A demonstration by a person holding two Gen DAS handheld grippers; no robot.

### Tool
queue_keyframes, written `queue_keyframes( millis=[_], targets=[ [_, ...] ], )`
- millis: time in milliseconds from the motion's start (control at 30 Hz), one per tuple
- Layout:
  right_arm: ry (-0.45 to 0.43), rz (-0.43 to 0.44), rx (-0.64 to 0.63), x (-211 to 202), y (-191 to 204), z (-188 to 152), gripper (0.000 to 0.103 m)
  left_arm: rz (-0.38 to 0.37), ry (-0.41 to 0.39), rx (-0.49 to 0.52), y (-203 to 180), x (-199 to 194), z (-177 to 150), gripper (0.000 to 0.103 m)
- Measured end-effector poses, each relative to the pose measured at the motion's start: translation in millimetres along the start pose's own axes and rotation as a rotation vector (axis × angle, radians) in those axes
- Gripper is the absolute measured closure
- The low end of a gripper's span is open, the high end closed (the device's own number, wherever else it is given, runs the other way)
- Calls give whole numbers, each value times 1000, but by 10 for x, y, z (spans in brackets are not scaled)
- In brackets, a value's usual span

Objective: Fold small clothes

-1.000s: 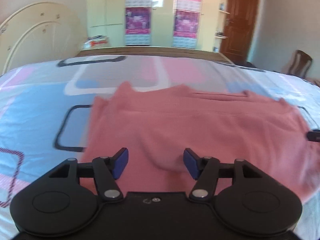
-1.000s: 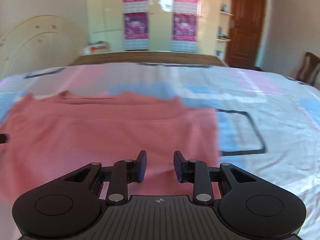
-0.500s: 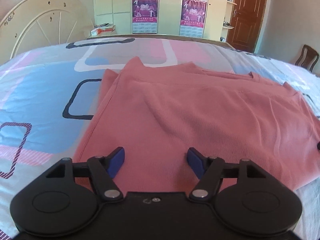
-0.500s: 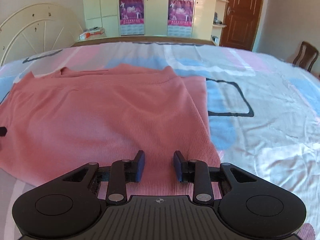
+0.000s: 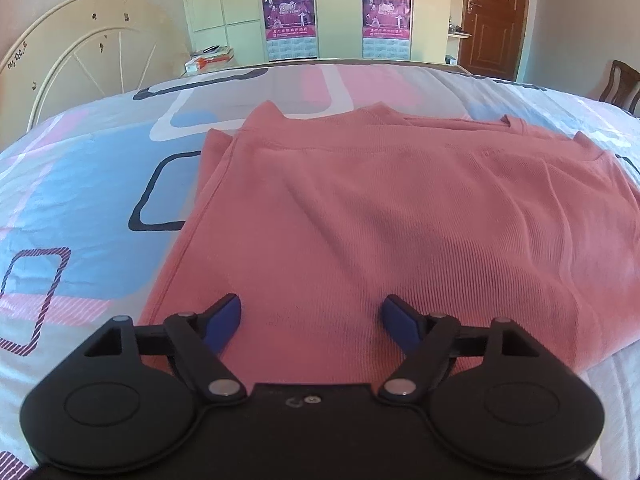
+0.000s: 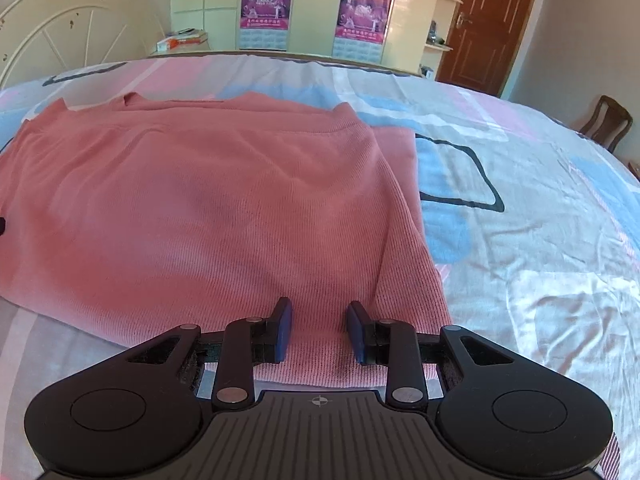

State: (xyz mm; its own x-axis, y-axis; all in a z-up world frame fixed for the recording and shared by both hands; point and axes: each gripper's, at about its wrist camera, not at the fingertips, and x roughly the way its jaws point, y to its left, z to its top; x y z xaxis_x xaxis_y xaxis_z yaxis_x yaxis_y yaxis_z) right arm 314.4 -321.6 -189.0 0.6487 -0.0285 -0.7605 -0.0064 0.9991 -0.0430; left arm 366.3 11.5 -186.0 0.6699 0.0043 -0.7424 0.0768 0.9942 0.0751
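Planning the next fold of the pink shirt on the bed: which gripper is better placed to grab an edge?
Probably the right gripper: its open fingers sit over the pink shirt beside its side edge. The left gripper, open wider, hovers further in.

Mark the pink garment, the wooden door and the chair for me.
pink garment (image 5: 400, 216), left wrist view, middle of the top layer.
wooden door (image 6: 490, 20), right wrist view, centre panel.
chair (image 6: 610, 122), right wrist view, backrest.

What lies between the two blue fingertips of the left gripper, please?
Only the pink garment: its near hem fills the gap in the open left gripper, unpinched, as the left wrist view shows.
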Motion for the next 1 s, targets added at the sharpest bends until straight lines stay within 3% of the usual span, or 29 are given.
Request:
queue_keyframes(
  millis=[333, 500, 567, 700, 800, 900, 1000],
  targets=[
    [-10, -34, 1, 17, 39, 0, 72, 26, -1, 2, -36, -12, -8, 21],
    [0, 45, -4, -90, -94, 59, 72, 40, 13, -9, -85, -196, 44, 20],
    [-44, 105, 30, -226, -139, 110, 71, 22, 0, -23, -108, -329, 68, 14],
    [-89, 207, 9, -322, 6, 299, 67, -9, -12, -85, -192, -434, 199, 12],
    [-118, 264, 6, -320, 181, 442, 50, -30, -5, -128, -262, -360, 346, 12],
    [-148, 283, -16, -276, 380, 578, 50, -13, -9, -122, -322, -190, 415, 7],
    [-138, 288, -33, -140, 592, 688, 50, -13, 68, -138, -287, 83, 360, 7]
  ],
)
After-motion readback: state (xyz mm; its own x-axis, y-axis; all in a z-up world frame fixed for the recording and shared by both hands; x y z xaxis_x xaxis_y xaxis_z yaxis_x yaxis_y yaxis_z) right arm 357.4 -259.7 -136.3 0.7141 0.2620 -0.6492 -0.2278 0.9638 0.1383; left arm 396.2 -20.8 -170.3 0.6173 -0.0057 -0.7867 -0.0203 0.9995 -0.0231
